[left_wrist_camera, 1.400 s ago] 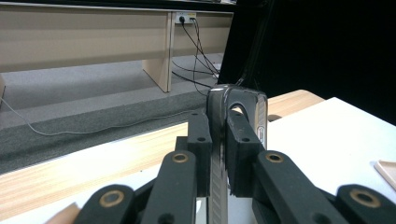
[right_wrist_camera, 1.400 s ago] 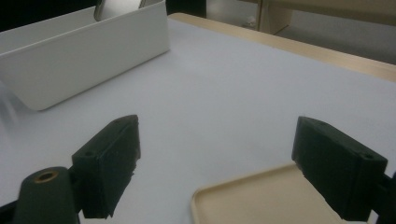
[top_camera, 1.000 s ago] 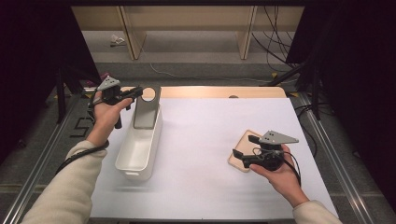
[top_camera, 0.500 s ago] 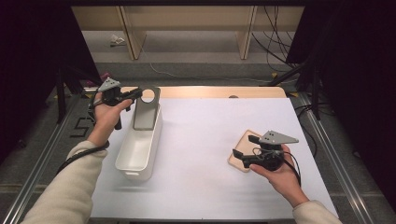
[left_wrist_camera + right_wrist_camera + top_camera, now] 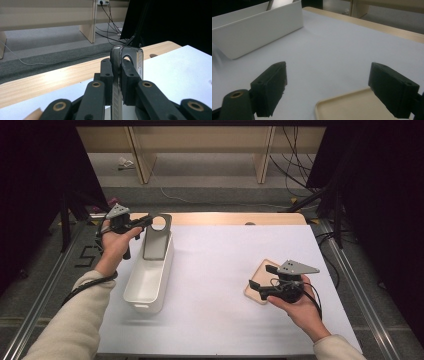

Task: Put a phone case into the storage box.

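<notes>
Left gripper (image 5: 145,221) pinches a metal scraper (image 5: 156,237) upright in the white bin (image 5: 148,279) – seemingly to lift it out – while the right gripper (image 5: 260,277) hovers wide open over a tan tray (image 5: 254,291).

Beyond the white-topped table (image 5: 225,265) with its pale wooden far edge, grey carpet (image 5: 200,175) runs under light wooden furniture legs (image 5: 137,155). Black cables (image 5: 295,165) trail across it, and dark curtains (image 5: 370,185) close both sides.
</notes>
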The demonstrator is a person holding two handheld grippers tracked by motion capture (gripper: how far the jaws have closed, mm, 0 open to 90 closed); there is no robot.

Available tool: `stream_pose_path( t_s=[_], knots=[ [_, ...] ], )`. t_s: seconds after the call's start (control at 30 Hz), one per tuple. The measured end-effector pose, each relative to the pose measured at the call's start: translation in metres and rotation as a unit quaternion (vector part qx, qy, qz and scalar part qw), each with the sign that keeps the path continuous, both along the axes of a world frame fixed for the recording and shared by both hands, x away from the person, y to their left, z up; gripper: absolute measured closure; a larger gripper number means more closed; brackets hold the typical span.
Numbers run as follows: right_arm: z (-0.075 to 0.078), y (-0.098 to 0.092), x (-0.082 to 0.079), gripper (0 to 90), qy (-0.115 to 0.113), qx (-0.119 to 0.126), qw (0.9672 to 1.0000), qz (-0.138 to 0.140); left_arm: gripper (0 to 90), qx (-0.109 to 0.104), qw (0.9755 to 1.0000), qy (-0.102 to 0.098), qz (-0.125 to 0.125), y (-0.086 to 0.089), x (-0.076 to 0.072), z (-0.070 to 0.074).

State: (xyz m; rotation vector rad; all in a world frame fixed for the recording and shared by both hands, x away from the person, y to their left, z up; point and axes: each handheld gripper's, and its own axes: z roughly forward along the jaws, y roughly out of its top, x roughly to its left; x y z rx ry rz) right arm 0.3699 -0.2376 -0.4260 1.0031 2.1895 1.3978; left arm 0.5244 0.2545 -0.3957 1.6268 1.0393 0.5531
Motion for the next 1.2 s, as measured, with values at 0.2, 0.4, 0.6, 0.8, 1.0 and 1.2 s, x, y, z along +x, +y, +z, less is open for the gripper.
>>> stream_pose_path(
  t_s=[0.2,0.4,0.6,0.8,1.0,1.2],
  knots=[
    [0.0,0.0,0.0,16.3,0.0,0.0,1.0,0.0,81.3,0.002,1.0,0.004,0.0,0.0,0.001,-0.003],
    [0.0,0.0,0.0,16.3,0.0,0.0,1.0,0.0,81.2,0.007,0.9999,0.009,0.001,0.0,0.002,-0.006],
    [0.0,0.0,0.0,16.4,0.0,-0.001,1.0,0.0,80.8,0.015,0.9998,0.013,-0.001,0.0,0.002,-0.008],
    [0.0,0.0,0.0,16.3,0.0,0.0,1.0,0.001,80.2,0.027,0.9994,0.02,0.002,0.001,0.004,-0.011],
    [0.0,0.0,0.0,16.4,0.0,-0.001,1.0,0.001,79.7,0.034,0.9991,0.026,0.006,0.002,0.004,-0.015],
    [0.0,0.0,0.0,16.4,0.0,-0.002,1.0,0.001,79.3,0.035,0.9989,0.029,0.013,0.004,0.005,-0.018]
  ],
)
